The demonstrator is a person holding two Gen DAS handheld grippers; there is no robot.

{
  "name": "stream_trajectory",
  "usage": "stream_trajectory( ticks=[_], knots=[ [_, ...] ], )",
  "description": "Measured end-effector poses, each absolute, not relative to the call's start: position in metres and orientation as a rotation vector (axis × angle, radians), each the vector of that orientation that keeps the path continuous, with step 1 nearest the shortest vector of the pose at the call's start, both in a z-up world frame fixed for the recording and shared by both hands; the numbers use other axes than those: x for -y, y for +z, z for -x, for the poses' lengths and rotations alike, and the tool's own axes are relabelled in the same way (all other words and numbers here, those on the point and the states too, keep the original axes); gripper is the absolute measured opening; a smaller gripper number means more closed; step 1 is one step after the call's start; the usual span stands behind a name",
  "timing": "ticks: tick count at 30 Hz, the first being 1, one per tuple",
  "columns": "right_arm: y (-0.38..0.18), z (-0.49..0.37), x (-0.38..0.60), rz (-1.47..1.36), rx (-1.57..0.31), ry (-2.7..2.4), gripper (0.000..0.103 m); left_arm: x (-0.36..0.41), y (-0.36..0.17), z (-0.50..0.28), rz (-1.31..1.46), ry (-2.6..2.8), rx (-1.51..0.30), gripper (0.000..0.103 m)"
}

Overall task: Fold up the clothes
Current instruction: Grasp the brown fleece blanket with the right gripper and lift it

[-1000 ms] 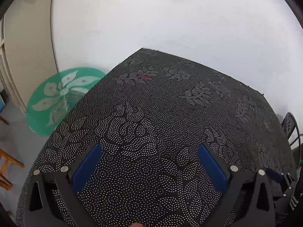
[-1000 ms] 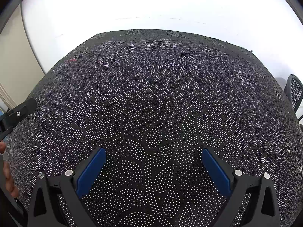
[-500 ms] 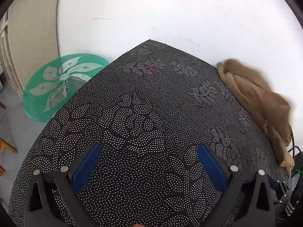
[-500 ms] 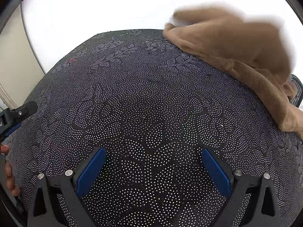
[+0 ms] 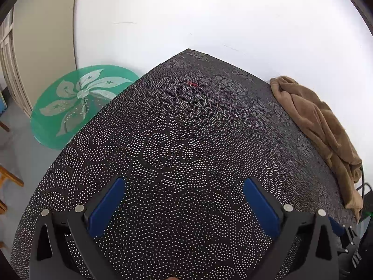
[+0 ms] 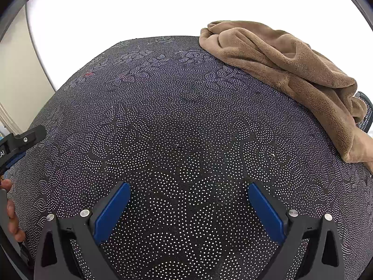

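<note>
A brown fleece garment lies crumpled at the far right of the dark dotted tablecloth, partly hanging over the right edge. In the left wrist view the same garment runs along the table's right rim. My right gripper hovers open over bare cloth, well short of the garment. My left gripper is open too, over the near left part of the tablecloth, with nothing between its blue pads. The left gripper's tip shows at the left edge of the right wrist view.
A green round glass table with a white flower print stands on the floor past the left edge. White wall lies behind the table. A black mesh chair peeks from behind the garment at the right. A hand holds the left gripper.
The brown garment landed on the far right of the table; one second ago the cloth was bare. Both grippers stay open and roughly in place.
</note>
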State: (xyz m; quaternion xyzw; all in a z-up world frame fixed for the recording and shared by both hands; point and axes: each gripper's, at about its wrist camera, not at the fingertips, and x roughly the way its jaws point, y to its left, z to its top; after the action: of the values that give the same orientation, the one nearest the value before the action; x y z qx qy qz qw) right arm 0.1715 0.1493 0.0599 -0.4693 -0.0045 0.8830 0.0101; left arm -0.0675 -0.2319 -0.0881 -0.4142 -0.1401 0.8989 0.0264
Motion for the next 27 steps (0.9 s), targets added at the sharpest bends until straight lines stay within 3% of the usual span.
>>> stream_trajectory(
  ticks=[14,20,27],
  knots=[
    [0.057,-0.168,-0.148,1.469,0.008,2.760,0.103,0.235,-0.116,0.091,1.286,2.751,0.437,0.103],
    [0.057,-0.168,-0.151,1.518,0.058,2.800,0.103,0.189,-0.061,0.079,1.317,2.811,0.451,0.103],
    [0.056,-0.169,-0.156,1.564,0.117,2.889,0.103,0.169,-0.057,0.069,1.350,2.820,0.404,0.103]
  ],
)
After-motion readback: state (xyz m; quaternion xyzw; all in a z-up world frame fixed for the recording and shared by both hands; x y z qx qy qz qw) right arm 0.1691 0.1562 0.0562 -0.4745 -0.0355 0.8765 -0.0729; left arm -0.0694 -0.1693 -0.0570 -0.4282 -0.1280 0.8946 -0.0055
